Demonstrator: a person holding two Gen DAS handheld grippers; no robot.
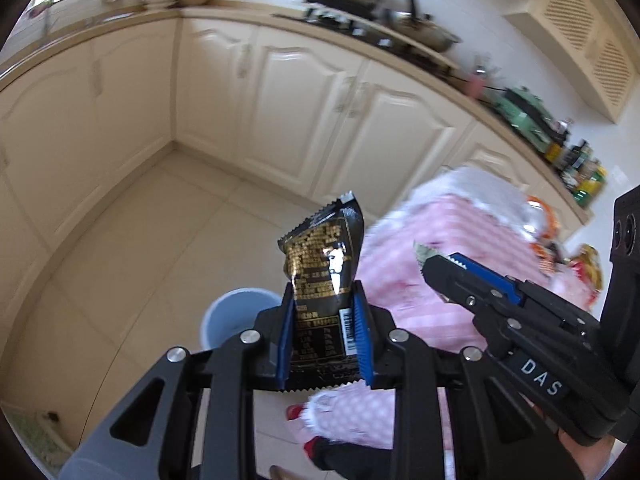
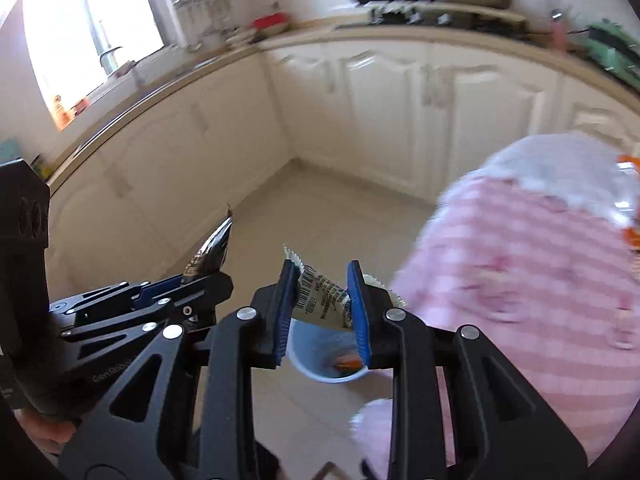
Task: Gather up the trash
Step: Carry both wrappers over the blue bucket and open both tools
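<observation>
My left gripper is shut on a black snack wrapper with gold print, held upright above the floor. It also shows in the right wrist view, edge on. My right gripper is shut on a white wrapper with a barcode. The right gripper shows in the left wrist view, with a bit of that wrapper at its tip. A light blue trash bin stands on the floor right below the right gripper, with an orange scrap inside. In the left wrist view the bin sits just left of my fingers.
A table under a pink checked cloth stands at the right, with orange and yellow wrappers on it. Cream kitchen cabinets and a counter with pots and bottles line the back. The floor is beige tile.
</observation>
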